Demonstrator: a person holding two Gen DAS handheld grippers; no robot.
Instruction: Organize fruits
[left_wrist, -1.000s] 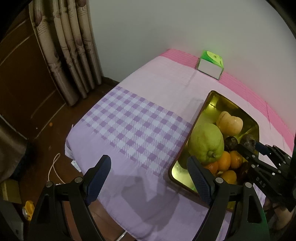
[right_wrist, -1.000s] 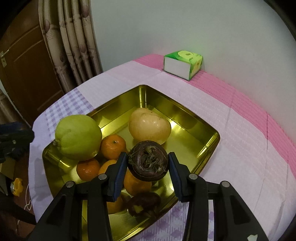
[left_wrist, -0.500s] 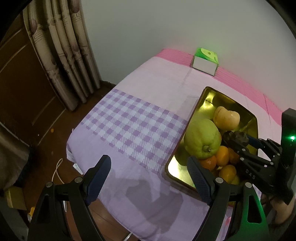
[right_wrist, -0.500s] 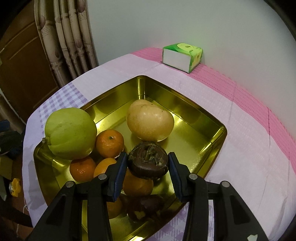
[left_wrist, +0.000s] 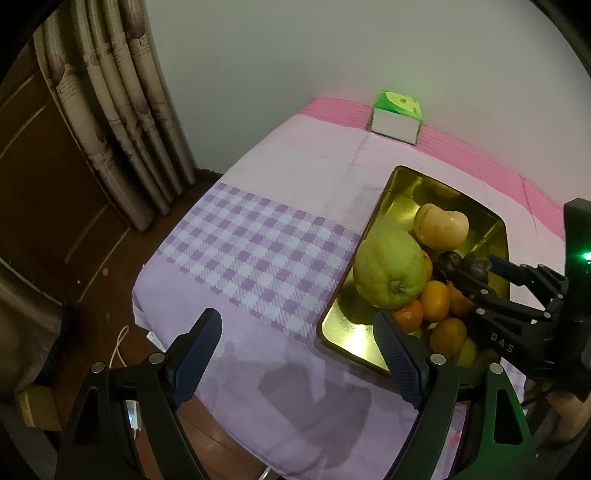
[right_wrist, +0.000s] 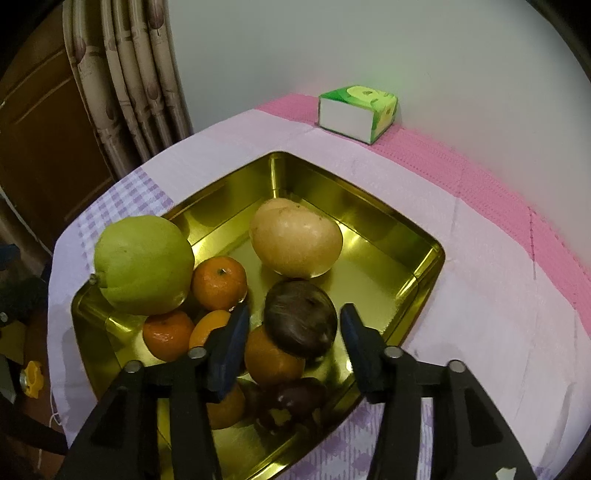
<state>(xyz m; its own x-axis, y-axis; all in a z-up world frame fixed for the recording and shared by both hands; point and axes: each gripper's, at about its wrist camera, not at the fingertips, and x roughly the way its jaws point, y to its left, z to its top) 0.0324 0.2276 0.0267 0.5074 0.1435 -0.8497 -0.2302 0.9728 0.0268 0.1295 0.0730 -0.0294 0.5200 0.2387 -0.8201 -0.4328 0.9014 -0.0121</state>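
Observation:
A gold tray (right_wrist: 424, 266) holds a big green citrus (right_wrist: 144, 264), a yellow pear (right_wrist: 295, 242), several oranges (right_wrist: 219, 282) and a dark purple fruit (right_wrist: 301, 323). My right gripper (right_wrist: 293, 334) is open, its fingers apart on either side of the dark fruit, which rests on an orange (right_wrist: 271, 358). Another dark fruit (right_wrist: 291, 406) lies below. In the left wrist view my left gripper (left_wrist: 297, 358) is open and empty over the table's near edge, left of the tray (left_wrist: 376, 229). The right gripper (left_wrist: 476, 275) shows there over the fruit.
A green and white tissue box (right_wrist: 358, 112) stands at the back by the wall. The table wears a pink and purple checked cloth (left_wrist: 258, 251). Curtains (left_wrist: 122, 122) and a wooden door stand left. The floor (left_wrist: 92, 295) lies beyond the table's left edge.
My right gripper has opened and let go of the dark fruit, which now rests on the oranges in the tray. The left gripper stays open and has shifted slightly.

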